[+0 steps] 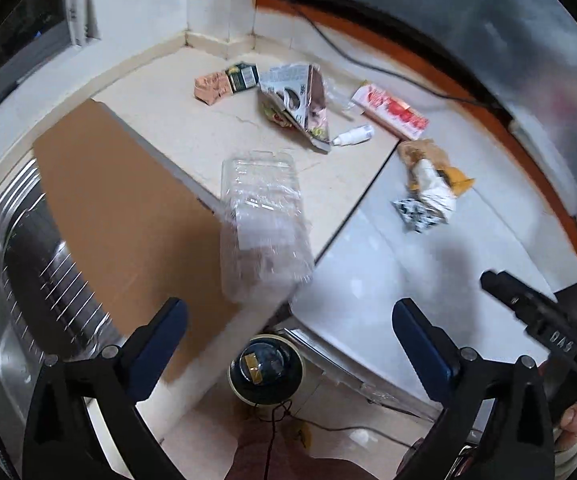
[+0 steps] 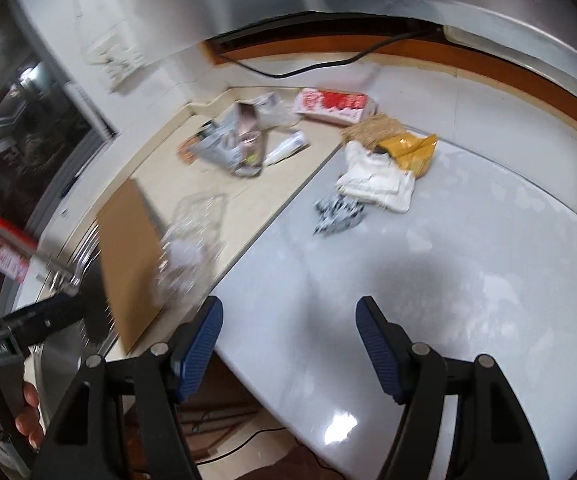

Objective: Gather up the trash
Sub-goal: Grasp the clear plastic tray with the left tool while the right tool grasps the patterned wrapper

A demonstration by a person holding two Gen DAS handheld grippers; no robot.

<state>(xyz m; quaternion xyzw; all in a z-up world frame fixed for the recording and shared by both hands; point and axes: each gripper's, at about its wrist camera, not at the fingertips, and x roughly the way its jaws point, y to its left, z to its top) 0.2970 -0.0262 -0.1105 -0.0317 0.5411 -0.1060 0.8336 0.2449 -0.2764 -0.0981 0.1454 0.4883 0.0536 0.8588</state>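
The worktop [image 1: 428,264] runs in two parts, a cream slab on the left and a pale grey slab on the right, meeting at a dark seam. A steel sink [image 1: 12,320] with a ribbed drainer lies at the left edge, and a brown board [image 1: 120,216] lies partly over it and onto the cream slab.

A clear plastic tray [image 1: 264,224], blurred, shows over the board's right edge and the front rim of the cream slab, ahead of the left gripper [image 1: 290,344]. That gripper points steeply down over the worktop's front edge; its blue fingers [image 1: 160,348] stand wide apart with nothing between them, and do not touch the tray. Below them a bin [image 1: 266,368] stands on the floor.

The right gripper [image 2: 288,348] also tilts down, over the front of the grey slab, fingers [image 2: 198,348] open and empty. A hand [image 2: 28,412] grips the left tool's handle at the left rim of the right wrist view.

The rest of the trash lies farther back. On the cream slab: a torn grey packet [image 1: 300,104], a pink carton [image 1: 212,88], a red-and-white box [image 1: 390,110] and a small white tube [image 1: 354,136] just beside the packet. On the grey slab: a heap of white cloth and yellow wrapper [image 1: 434,176], with a black-and-white crumpled wrapper [image 1: 418,212] touching its near side.
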